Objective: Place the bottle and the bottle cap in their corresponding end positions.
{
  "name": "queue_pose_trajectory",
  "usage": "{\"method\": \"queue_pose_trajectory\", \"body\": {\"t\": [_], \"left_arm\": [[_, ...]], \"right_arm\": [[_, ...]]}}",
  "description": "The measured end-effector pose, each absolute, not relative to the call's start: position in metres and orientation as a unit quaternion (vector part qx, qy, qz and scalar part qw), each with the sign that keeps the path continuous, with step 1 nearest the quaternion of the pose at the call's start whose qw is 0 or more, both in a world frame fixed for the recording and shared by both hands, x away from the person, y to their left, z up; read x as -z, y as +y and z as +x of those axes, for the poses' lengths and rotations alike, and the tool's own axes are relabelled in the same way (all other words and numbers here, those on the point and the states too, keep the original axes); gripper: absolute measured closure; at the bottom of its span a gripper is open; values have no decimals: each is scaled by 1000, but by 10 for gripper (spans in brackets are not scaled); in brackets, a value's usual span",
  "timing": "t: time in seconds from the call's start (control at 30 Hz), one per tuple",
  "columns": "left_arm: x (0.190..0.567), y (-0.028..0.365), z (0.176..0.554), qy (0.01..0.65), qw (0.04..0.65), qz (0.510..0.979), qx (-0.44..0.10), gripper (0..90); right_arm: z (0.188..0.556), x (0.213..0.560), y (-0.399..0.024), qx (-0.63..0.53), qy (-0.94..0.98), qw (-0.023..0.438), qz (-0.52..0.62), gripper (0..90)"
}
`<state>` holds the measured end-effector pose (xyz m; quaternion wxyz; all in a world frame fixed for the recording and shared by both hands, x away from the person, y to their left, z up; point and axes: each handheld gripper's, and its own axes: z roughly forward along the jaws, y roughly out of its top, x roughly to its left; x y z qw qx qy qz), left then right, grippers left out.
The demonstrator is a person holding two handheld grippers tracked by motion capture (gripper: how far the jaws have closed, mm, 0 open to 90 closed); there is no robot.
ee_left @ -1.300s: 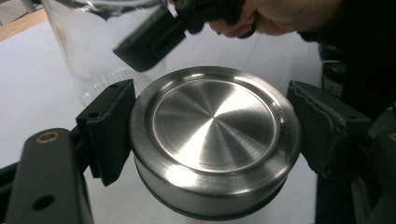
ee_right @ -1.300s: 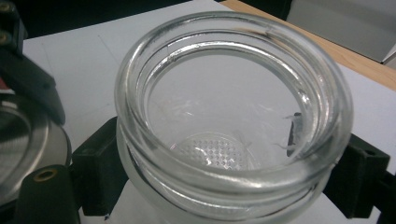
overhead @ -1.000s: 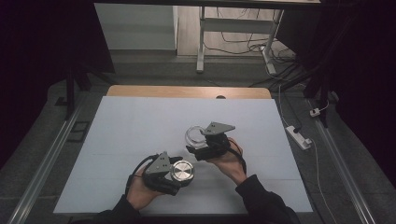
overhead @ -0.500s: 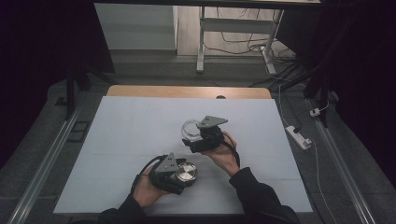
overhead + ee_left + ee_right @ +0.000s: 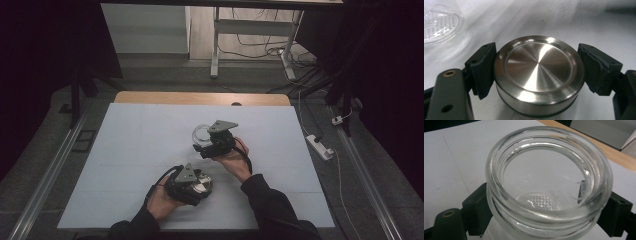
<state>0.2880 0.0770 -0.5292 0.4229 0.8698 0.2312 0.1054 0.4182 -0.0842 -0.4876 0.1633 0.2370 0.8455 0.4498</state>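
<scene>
My left gripper (image 5: 200,186) is shut on a round steel lid (image 5: 537,75), its black pads (image 5: 482,67) pressing the lid's sides just above the white table. The lid (image 5: 201,183) shows low in the high view, near the table's front. My right gripper (image 5: 200,145) is shut on a clear glass jar (image 5: 547,182), mouth open and empty, held by its body below the threaded rim. In the high view the jar (image 5: 201,134) sits at mid-table, up and right of the lid. The jar's dimpled base (image 5: 439,23) shows at the upper left of the left gripper view.
The white table top (image 5: 140,150) has a wooden strip (image 5: 200,98) along its far edge. A white power strip (image 5: 320,146) lies on the floor to the right. Table legs and cables (image 5: 260,45) stand beyond the far edge.
Both hands drifted: the left gripper with the lid moved slightly down toward the table and right, and the right gripper with the jar moved a little left and away. Grips are unchanged.
</scene>
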Motion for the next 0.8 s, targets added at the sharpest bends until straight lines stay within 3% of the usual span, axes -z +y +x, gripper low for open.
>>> {"method": "queue_pose_trajectory", "body": {"t": [0.8], "left_arm": [[539,76,300,259,392,878,-91,205]], "right_arm": [[437,506,-74,-422,855,172,247,145]]}}
